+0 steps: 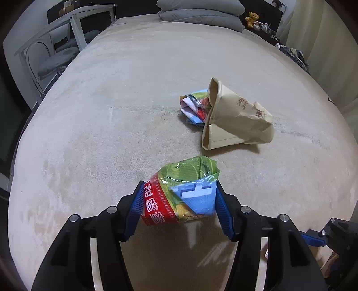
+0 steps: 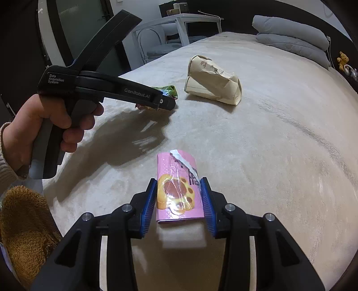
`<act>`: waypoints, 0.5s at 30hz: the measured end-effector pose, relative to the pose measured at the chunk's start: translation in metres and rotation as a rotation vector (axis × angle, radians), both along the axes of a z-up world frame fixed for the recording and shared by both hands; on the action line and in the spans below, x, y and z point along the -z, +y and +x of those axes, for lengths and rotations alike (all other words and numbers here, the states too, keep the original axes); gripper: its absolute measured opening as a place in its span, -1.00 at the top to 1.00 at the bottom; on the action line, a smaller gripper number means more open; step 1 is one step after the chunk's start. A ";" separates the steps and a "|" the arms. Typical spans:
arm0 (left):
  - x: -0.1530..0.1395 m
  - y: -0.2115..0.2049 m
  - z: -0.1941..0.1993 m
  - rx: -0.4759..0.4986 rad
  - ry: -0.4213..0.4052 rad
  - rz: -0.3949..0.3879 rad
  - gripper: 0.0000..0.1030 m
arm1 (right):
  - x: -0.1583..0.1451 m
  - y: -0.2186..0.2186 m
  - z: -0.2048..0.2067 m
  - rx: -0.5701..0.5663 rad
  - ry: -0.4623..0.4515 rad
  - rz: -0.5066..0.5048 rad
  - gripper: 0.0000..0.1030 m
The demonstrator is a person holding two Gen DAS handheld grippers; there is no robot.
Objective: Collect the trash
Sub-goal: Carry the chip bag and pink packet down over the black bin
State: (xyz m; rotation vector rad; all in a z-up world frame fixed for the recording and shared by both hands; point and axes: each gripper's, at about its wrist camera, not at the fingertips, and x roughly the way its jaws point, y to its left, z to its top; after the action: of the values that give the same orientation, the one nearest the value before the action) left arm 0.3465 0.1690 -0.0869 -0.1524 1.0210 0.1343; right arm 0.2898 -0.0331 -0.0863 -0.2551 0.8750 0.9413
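Note:
My left gripper (image 1: pixel 179 201) is shut on a crumpled green, red and blue snack wrapper (image 1: pixel 190 188), its blue pads pressing both sides just above the beige bed cover (image 1: pixel 111 112). In the right wrist view the same gripper (image 2: pixel 165 101) is held by a hand (image 2: pixel 44 125), with the wrapper (image 2: pixel 170 90) poking out past its tip. My right gripper (image 2: pixel 179 199) is shut on a pink snack packet (image 2: pixel 176 179) with a paw print. Further back, a tan paper bag (image 1: pixel 237 118) (image 2: pixel 212 82) lies on its side. Another crumpled wrapper (image 1: pixel 194 107) sits at its mouth.
Grey pillows (image 1: pixel 201 11) are stacked at the head of the bed. A white table (image 1: pixel 89 13) and a chair (image 1: pixel 56 58) stand beyond the left edge. A teddy bear (image 1: pixel 252 19) sits on a dark shelf. Brown fuzzy fabric (image 2: pixel 24 223) fills the lower left.

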 end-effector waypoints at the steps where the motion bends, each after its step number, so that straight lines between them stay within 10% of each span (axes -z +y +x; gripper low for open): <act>1: -0.003 -0.001 -0.004 0.003 -0.003 -0.003 -0.11 | -0.001 -0.001 0.001 0.005 0.000 0.004 0.21; 15: -0.042 -0.039 -0.086 0.065 -0.053 -0.052 -0.11 | -0.023 -0.037 -0.042 0.078 0.023 0.074 0.21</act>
State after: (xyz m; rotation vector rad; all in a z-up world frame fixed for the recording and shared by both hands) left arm 0.2607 0.1304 -0.0450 -0.1689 0.9759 0.0440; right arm 0.2478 -0.0699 -0.0633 -0.1459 0.8631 0.9035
